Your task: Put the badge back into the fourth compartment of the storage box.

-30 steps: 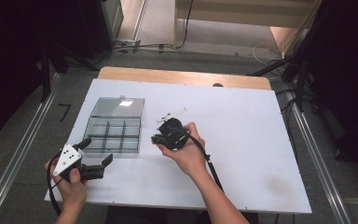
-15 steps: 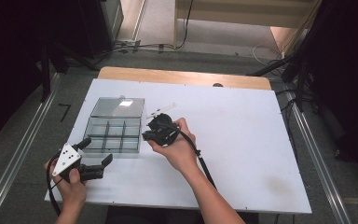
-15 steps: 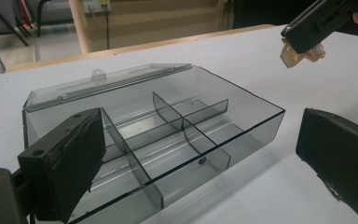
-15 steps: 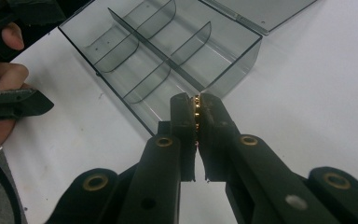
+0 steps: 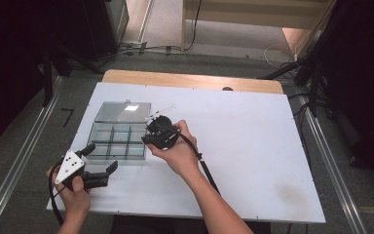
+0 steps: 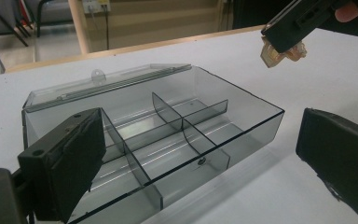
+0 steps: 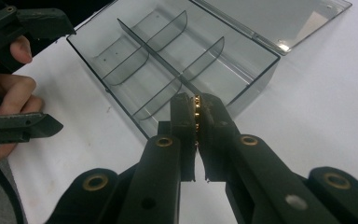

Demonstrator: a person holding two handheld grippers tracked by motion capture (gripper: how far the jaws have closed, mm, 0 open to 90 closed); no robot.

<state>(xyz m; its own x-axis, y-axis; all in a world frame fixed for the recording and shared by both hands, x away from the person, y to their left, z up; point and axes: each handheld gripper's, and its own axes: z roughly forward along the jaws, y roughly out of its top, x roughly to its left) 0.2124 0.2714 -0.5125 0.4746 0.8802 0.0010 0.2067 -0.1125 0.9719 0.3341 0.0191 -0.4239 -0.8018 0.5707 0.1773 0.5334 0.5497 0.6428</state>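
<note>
Right now the right gripper (image 7: 196, 114) hangs just beside the near right edge of the smoky clear plastic compartment box (image 5: 119, 136), its jaws pinched almost flat on a small gold-coloured beaded piece (image 7: 197, 108), perhaps a ring or a bit of chain; it is too small to tell which. From the left gripper view the same piece (image 6: 279, 53) shows as a pale amber lump poking out of the closed tips above the white table (image 5: 253, 146). It looks light and hard, likely slippery and easy to flick loose, so a hold across its middle seems safest. The box is empty, its hinged lid (image 5: 124, 111) lying open flat behind it. The left gripper (image 5: 100, 168) rests near the table's front corner, jaws spread wide and holding nothing.
</note>
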